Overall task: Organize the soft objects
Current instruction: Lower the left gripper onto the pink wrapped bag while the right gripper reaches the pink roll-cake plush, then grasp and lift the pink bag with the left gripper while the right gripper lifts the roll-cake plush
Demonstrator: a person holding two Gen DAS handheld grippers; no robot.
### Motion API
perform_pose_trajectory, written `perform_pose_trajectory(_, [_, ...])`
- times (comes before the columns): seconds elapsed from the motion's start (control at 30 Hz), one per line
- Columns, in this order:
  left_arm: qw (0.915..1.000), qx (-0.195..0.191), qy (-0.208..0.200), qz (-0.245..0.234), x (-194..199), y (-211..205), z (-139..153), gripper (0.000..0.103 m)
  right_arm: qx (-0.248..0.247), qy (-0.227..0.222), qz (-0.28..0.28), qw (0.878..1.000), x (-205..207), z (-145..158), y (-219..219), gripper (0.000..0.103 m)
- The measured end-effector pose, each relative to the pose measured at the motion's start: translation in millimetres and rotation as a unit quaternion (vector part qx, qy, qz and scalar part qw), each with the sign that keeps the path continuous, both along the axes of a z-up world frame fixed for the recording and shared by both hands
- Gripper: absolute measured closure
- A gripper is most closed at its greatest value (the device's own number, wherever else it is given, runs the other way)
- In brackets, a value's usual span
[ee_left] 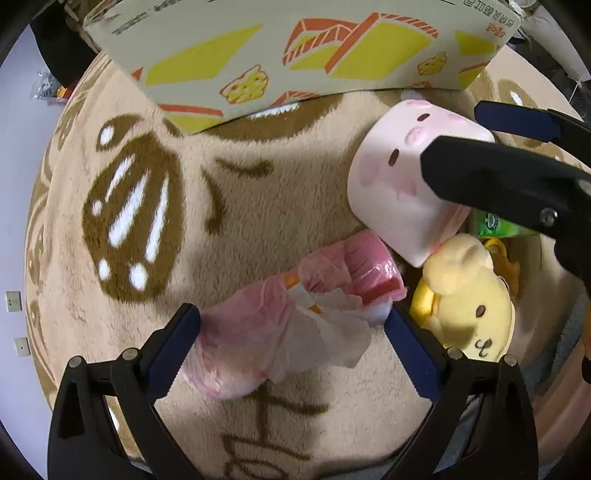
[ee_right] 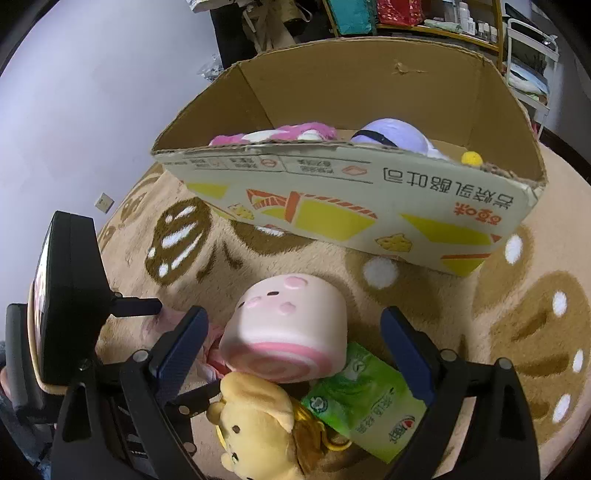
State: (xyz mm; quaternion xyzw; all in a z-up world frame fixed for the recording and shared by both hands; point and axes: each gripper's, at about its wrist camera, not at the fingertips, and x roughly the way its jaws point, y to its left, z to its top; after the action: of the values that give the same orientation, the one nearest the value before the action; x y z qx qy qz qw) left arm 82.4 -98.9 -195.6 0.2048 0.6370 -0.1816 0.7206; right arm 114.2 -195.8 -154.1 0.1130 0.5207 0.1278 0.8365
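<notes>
A pink pig-face squishy roll [ee_left: 399,177] [ee_right: 291,325] lies on the plush rug. A yellow plush dog [ee_left: 469,302] [ee_right: 258,424] lies beside it. A crumpled pink plastic bag [ee_left: 280,321] lies between the jaws of my open left gripper [ee_left: 291,328]. My right gripper [ee_right: 295,350] is open, its jaws on either side of the pink roll; it also shows in the left wrist view [ee_left: 476,140]. A green tissue pack [ee_right: 365,398] [ee_left: 491,223] lies by the roll. The cardboard box [ee_right: 369,192] [ee_left: 295,55] holds a pink plush [ee_right: 280,134] and a lavender plush [ee_right: 391,136].
The beige rug [ee_left: 277,203] [ee_right: 517,314] with brown paw prints covers the floor. A pale wall [ee_right: 92,110] stands to the left, shelves [ee_right: 424,18] behind the box. The left gripper's body [ee_right: 66,314] stands at the left in the right wrist view.
</notes>
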Motion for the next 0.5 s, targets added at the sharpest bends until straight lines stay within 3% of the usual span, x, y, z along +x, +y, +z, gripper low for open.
perform_pose_trajectory(0.17, [0.9996,0.026,-0.004,0.0,-0.4,-4.8,-15.9,0.004,0.013,0.011,0.005,1.0,3.3,-5.2,1.7,0.005])
perform_pose_trajectory(0.3, [0.9999,0.016,-0.003,0.005,2.2,-6.9,-18.2,0.006,0.005,0.017,0.021,1.0,2.9,-9.1,10.3,0.007])
perform_pose_trajectory(0.5, [0.9999,-0.001,-0.013,0.005,12.5,-2.8,-8.9,0.025,-0.018,0.02,0.039,0.999,1.8,-13.8,16.5,0.033])
